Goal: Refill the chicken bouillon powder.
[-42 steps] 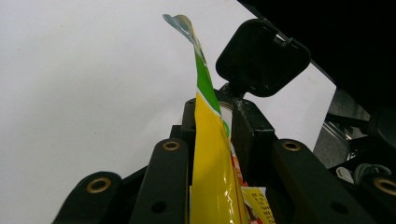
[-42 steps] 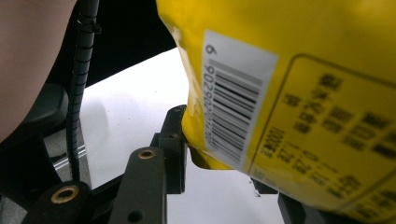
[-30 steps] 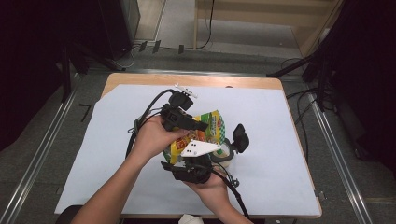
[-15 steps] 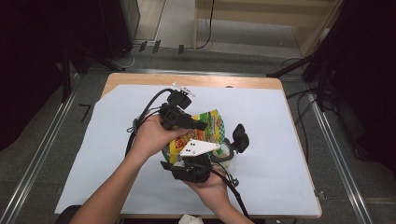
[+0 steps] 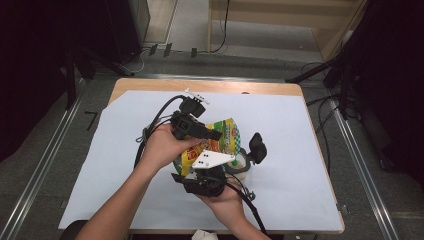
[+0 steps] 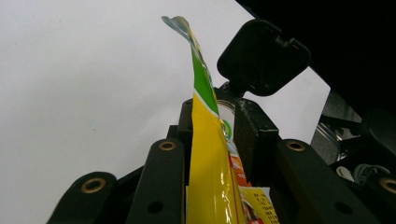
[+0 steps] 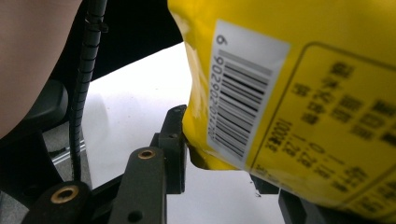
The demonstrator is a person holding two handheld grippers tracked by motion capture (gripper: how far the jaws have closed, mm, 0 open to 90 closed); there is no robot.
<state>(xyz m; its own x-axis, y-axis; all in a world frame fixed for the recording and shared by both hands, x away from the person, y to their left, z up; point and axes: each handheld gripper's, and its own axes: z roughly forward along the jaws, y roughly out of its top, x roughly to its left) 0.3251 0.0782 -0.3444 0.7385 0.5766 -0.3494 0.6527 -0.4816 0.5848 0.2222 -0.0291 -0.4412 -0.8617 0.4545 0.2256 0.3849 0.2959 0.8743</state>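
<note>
Snack bag [image 5: 220,140], light, soft, crinkly foil, likely slippery, clamped edge-on by left gripper [image 6: 212,140] above the table [image 5: 300,200]; right gripper [image 7: 219,154] pinches its barcode corner; sealed edges grip best.

Snack bag [image 5: 220,142]: glossy plastic film, yellow/green print, smooth with light creases; highlights run along its edge in the left gripper view [image 6: 210,154]. Barcode patch is matt white, paper-like print [image 7: 243,93]. Left gripper [image 5: 192,125] and right gripper [image 5: 202,180]: matt black moulded plastic, slightly grainy; jaws same finish, with brass-look metal rivets at the pivots [image 6: 167,146]. Right gripper's top plate [image 5: 210,159]: flat, light grey, satin. Cable [image 7: 86,70]: ribbed black plastic sleeve. Counter [image 5: 150,86]: light wood edge, covered by a matt white paper-like sheet [image 5: 300,150], smooth.
</note>
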